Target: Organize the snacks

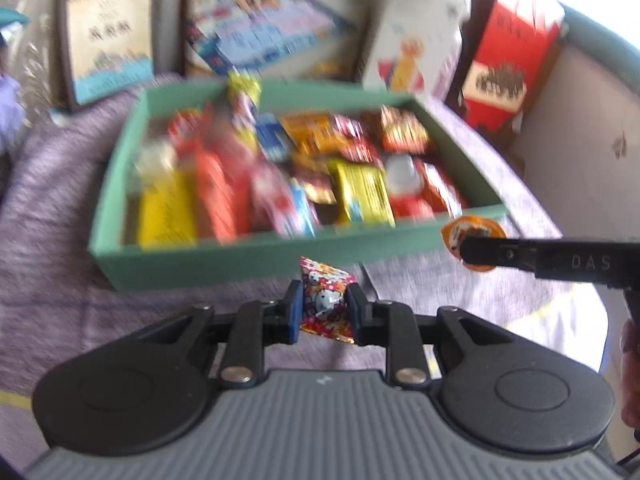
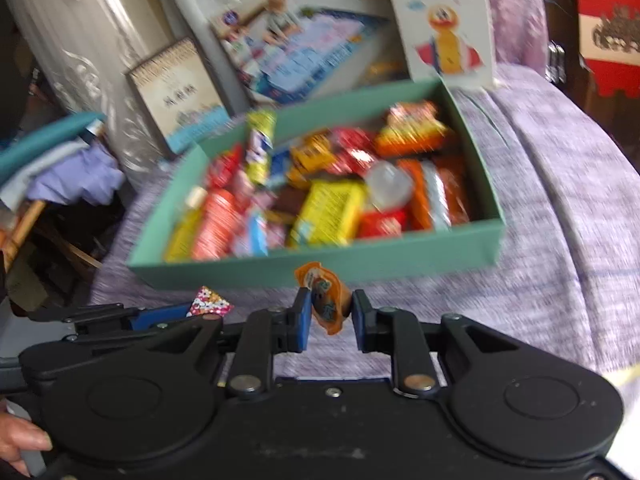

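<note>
A green box (image 1: 248,254) full of mixed snack packets stands on the purple cloth; it also shows in the right wrist view (image 2: 400,258). My left gripper (image 1: 323,306) is shut on a small red patterned candy packet (image 1: 326,300), held just before the box's near wall; the packet also shows in the right wrist view (image 2: 210,302). My right gripper (image 2: 330,312) is shut on an orange jelly cup (image 2: 326,300), near the box's front wall. In the left wrist view the cup (image 1: 472,234) sits at the box's near right corner, pinched by the right gripper (image 1: 476,252).
Picture boxes and a white carton (image 1: 412,40) lean behind the green box. A red box (image 1: 508,68) stands at the far right. A chair with blue cloth (image 2: 60,168) is at the left. Purple cloth (image 2: 560,200) covers the table.
</note>
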Available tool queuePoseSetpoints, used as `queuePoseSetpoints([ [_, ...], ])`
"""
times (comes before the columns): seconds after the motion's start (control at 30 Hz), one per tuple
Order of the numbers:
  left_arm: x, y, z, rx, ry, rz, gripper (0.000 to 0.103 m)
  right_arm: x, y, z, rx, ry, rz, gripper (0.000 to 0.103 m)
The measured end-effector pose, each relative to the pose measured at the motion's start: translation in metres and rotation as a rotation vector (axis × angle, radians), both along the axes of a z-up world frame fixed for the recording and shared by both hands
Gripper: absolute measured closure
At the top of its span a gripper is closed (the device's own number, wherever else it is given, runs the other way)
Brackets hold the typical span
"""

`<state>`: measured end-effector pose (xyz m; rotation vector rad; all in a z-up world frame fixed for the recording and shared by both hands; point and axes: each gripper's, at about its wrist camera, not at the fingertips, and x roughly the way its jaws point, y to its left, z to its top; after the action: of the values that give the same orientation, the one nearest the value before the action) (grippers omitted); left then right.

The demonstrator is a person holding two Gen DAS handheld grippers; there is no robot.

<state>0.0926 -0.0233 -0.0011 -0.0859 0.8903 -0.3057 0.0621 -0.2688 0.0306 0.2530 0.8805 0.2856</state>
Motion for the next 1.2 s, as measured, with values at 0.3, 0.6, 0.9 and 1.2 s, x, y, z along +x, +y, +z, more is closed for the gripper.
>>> queuePoseSetpoints([
  [0.3, 0.044, 0.022, 0.031, -0.023, -0.061, 0.055, 0.08, 0.045, 0.027, 0.021, 0.036, -0.028, 0.048, 0.082],
  [0.6, 0.066, 0.013, 0.01, 0.014, -0.006, 0.062, 0.065, 0.071, 0.033, 0.0, 0.057, 0.044, 0.059, 0.076],
  [0.9, 0.062, 0.016, 0.001, 0.058, -0.008, 0.128, 0.0, 0.069, 0.028, -0.001, 0.043, 0.013, 0.002, 0.0],
  [1.2, 0.051, 0.017, 0.003, 0.069, 0.004, 0.131, 0.0, 0.052, 0.031, 0.004, -0.025, 0.014, -0.009, 0.0],
])
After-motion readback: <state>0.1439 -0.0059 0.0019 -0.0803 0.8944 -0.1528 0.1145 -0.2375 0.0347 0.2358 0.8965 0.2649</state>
